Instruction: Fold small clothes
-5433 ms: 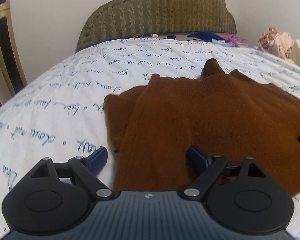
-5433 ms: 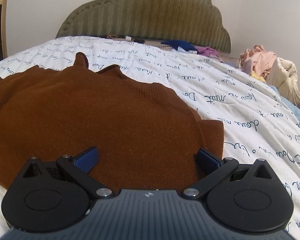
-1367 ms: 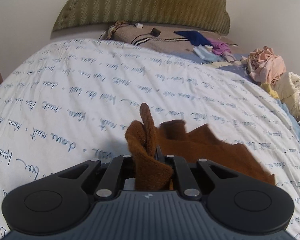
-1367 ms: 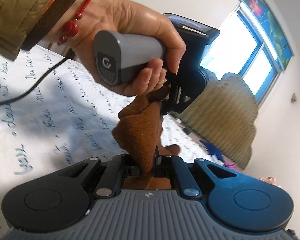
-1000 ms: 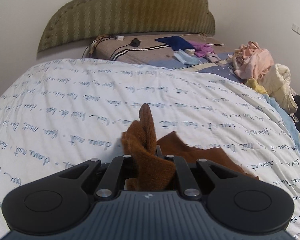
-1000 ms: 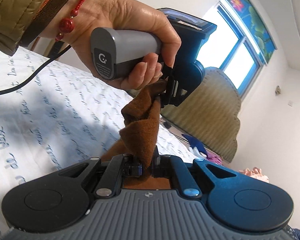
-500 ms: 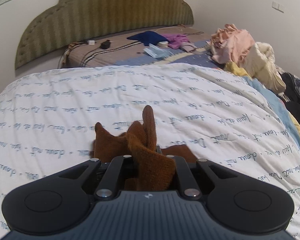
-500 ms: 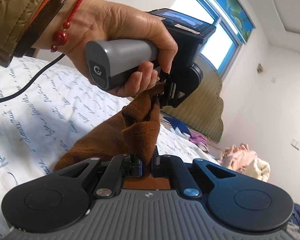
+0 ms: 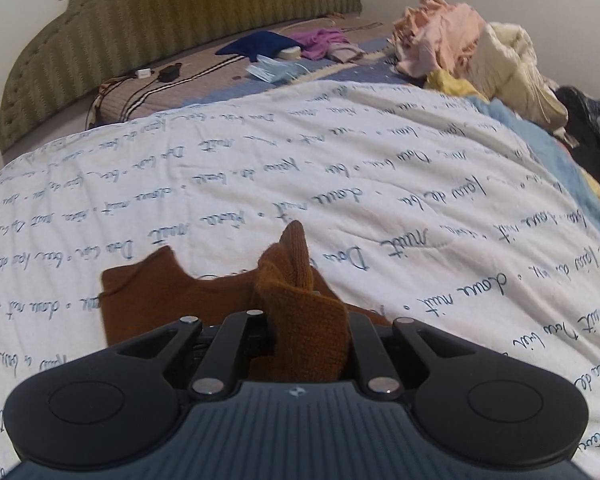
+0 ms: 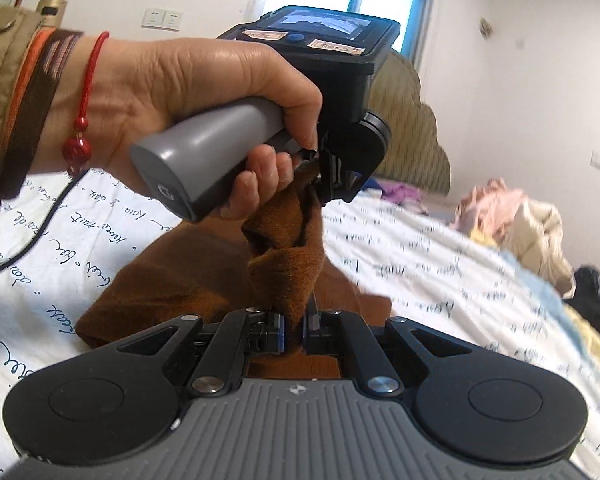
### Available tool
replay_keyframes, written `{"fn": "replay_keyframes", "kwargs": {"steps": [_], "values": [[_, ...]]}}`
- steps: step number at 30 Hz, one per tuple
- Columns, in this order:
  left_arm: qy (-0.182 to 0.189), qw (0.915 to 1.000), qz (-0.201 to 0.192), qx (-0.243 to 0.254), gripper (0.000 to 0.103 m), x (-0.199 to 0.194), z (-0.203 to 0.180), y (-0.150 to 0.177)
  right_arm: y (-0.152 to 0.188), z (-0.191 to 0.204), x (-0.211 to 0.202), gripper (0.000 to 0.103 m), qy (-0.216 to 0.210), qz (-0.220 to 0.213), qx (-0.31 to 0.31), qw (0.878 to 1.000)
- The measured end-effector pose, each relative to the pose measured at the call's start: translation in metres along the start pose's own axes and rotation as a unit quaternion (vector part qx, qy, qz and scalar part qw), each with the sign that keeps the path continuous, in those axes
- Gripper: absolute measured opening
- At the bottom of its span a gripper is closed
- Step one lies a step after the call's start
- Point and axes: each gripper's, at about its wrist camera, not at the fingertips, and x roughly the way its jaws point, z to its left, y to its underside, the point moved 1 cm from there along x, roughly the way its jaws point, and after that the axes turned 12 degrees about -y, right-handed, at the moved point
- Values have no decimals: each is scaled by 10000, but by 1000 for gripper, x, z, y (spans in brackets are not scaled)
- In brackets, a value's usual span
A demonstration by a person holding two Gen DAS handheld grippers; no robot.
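Note:
A small brown knit garment (image 9: 168, 296) lies on the white script-printed quilt (image 9: 380, 168). My left gripper (image 9: 300, 316) is shut on a bunched edge of it, with a fold sticking up between the jaws. In the right wrist view my right gripper (image 10: 294, 330) is shut on another edge of the brown garment (image 10: 204, 276). Just beyond it a person's hand (image 10: 204, 88) holds the left gripper (image 10: 326, 188), clamped on the cloth a short way above. The cloth runs taut between the two grips, the rest trailing on the quilt.
A green padded headboard (image 9: 172, 12) stands at the far end. A heap of pink and cream clothes (image 9: 468, 40) lies at the right, with dark clothes (image 9: 592, 128) beyond it. Small items and a blue cloth (image 9: 260, 46) rest near the headboard. A black cable (image 10: 28, 240) crosses the quilt.
Both grippers have carried the brown garment across the bed and a little lower, rolling as they went. More of the cloth now rests on the quilt. Both grips hold.

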Motion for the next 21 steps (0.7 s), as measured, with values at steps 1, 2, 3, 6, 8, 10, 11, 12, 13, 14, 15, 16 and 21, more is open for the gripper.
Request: {"fn": "replay_keyframes", "kwargs": {"steps": [1, 2, 3, 6, 8, 10, 11, 12, 13, 14, 15, 16, 21], "values": [[-23, 10000, 7, 36, 10, 2, -5, 0, 2, -3, 0, 8, -30, 16, 94, 10000], [-28, 10000, 19, 65, 10, 4, -8, 1, 4, -6, 0, 8, -58, 32, 194, 9998], [-27, 9999, 38, 91, 10, 6, -12, 1, 5, -10, 0, 8, -88, 46, 302, 9995], [-36, 9998, 125, 119, 10, 15, -20, 2, 9, -20, 1, 8, -189, 113, 631, 9978], [13, 9998, 164, 125, 11, 21, -23, 4, 12, -26, 2, 8, -266, 169, 861, 9958], [61, 9998, 94, 155, 12, 25, -28, 5, 15, -33, 5, 8, -384, 248, 1108, 9928], [46, 9998, 1, 197, 12, 26, -30, 6, 17, -37, 6, 8, -457, 280, 1247, 9907], [-9, 9997, -73, 244, 12, 26, -31, 7, 19, -40, 7, 8, -525, 295, 1395, 9884], [-17, 9995, -99, 284, 13, 27, -33, 7, 21, -44, 8, 8, -597, 306, 1561, 9855], [7, 9995, -107, 312, 14, 27, -34, 7, 23, -49, 9, 9, -661, 317, 1709, 9826], [51, 9994, -97, 314, 14, 28, -34, 6, 26, -53, 10, 9, -724, 328, 1858, 9794], [98, 9995, -72, 290, 16, 29, -34, 5, 28, -56, 11, 9, -783, 338, 1994, 9762], [431, 9990, -8, -149, 70, 28, -21, -3, 35, -65, 15, 9, -952, 383, 2385, 9657]]}}
